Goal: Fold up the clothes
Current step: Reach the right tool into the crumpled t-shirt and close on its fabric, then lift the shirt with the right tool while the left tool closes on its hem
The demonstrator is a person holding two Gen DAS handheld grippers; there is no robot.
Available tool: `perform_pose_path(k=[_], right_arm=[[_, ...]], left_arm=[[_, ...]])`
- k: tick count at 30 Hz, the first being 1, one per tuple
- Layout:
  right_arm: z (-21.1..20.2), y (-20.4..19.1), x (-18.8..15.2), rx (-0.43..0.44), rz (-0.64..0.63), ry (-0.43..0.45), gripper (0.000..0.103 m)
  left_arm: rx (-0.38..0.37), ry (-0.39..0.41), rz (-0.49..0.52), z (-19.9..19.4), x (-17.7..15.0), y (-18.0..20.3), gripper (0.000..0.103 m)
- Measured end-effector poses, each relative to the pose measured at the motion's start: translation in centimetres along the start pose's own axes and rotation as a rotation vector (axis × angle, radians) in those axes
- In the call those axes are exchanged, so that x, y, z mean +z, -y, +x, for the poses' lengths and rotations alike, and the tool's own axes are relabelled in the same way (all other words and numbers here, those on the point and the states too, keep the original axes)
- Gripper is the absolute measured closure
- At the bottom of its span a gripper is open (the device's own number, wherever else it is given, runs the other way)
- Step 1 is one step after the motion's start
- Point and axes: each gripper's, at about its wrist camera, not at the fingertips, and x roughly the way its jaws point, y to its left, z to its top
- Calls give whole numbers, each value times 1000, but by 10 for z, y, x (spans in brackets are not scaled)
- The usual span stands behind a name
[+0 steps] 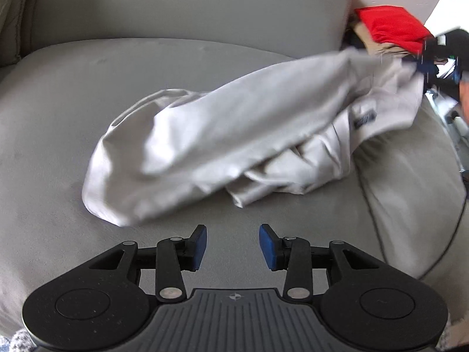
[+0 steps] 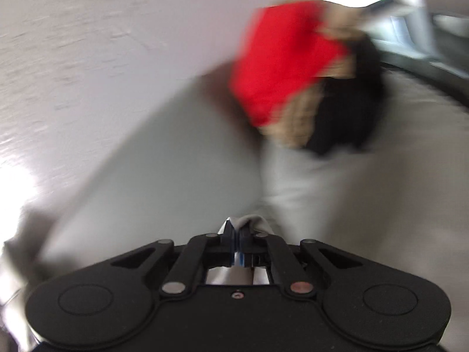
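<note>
A light grey garment (image 1: 222, 146) lies crumpled on the grey sofa seat (image 1: 73, 102), one end pulled up toward the upper right. My left gripper (image 1: 233, 245) is open and empty, just in front of the garment's near edge. My right gripper (image 2: 237, 234) is shut on a fold of the grey garment (image 2: 252, 221); in the left wrist view it (image 1: 425, 64) holds the garment's raised end. A pile of red (image 2: 281, 58), tan and black clothes (image 2: 346, 111) lies beyond it, blurred.
The sofa backrest (image 1: 176, 8) rises behind the seat. A grey cushion (image 1: 410, 190) with a thin dark cable (image 1: 448, 243) over it lies at the right. The red garment (image 1: 390, 26) sits at the seat's back right corner. A pale wall (image 2: 88, 44) is behind.
</note>
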Motion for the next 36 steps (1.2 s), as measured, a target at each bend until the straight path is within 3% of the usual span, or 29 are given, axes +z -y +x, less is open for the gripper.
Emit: perform_pose_path(k=[3,4,8,11,14,16,18,20,24,25,30,36], right_arm=[[-17,18,-25,-5,-76,-113,61],[-23,24,-34,-5,-104,-152,59],[-31,31,-94,160,-209,-378,60],[-20,38,-126,226,-219,-429,60],[-8,39,-138,235,-249,-469,60],[1,39,-146,239,-270,-496,47],[9,40,-153,243,-292,-523,43],[7,50,-158,269,-166,-549,43],[5,80,-181,369,210,-605,47],[5,84,-187,375,243,-580,51],[12,83,-200,429,283,-448,52],[5,97,-208,469,368,-362,68]], left_arm=[[-39,-8,-7,-3,-4,3,67],[-52,-13,-11,-3,-6,5,67],[-58,-26,-20,-4,-12,7,66],[-43,-33,-31,-8,-16,2,66],[-33,-34,-26,-11,-22,-2,66],[-30,-35,-23,-11,-25,-4,66],[-30,-39,-23,-10,-27,-6,66],[-40,-40,-35,-8,-28,-8,66],[-59,-29,-50,-6,-26,-8,66],[-64,-26,-53,-6,-26,-8,66],[-72,3,-70,-7,-18,-6,65],[-74,21,-56,-14,-17,-4,64]])
